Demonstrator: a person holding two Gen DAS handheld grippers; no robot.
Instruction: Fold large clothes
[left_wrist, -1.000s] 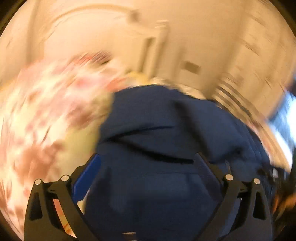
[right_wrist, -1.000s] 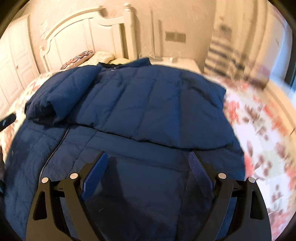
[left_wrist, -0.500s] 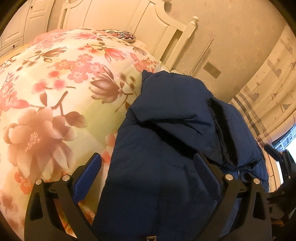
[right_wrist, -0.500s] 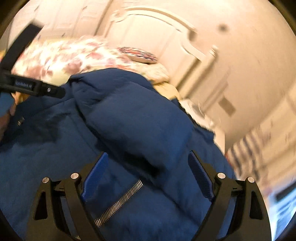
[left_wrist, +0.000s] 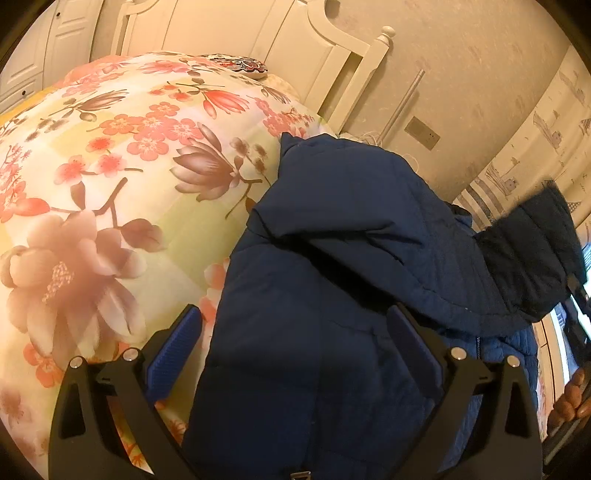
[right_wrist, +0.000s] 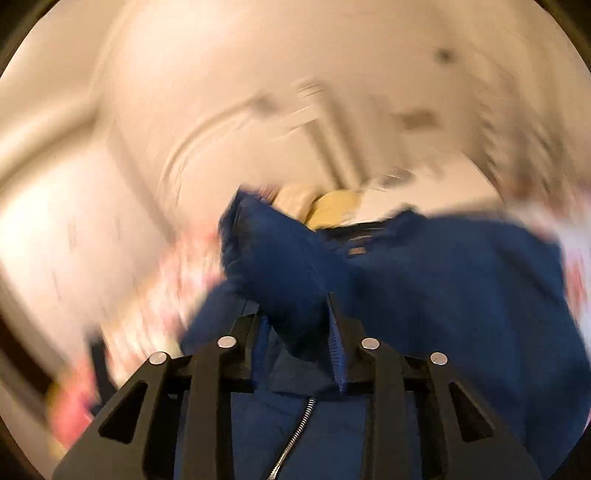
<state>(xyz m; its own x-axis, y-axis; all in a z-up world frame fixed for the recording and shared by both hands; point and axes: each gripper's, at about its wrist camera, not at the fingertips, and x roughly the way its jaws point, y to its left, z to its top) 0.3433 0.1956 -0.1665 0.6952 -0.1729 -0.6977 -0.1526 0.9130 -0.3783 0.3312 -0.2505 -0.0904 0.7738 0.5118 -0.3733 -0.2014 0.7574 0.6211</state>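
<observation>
A large navy quilted jacket (left_wrist: 332, 280) lies on the bed, partly folded over itself. My left gripper (left_wrist: 295, 347) is open just above its near part, holding nothing. In the blurred right wrist view my right gripper (right_wrist: 297, 332) is shut on a bunched sleeve or flap of the jacket (right_wrist: 284, 266); the zipper (right_wrist: 295, 432) runs below the fingers. In the left wrist view a lifted dark piece of the jacket (left_wrist: 532, 251) hangs at the right.
A floral quilt (left_wrist: 110, 192) covers the bed to the left of the jacket. A white headboard (left_wrist: 295, 44) and a patterned pillow (left_wrist: 240, 66) stand at the far end. A wall socket (left_wrist: 421, 133) and a curtain (left_wrist: 517, 166) lie to the right.
My right gripper has closed on part of the jacket and is lifting it fast; its view has gone blurred. My left gripper stays open and has hardly moved.
</observation>
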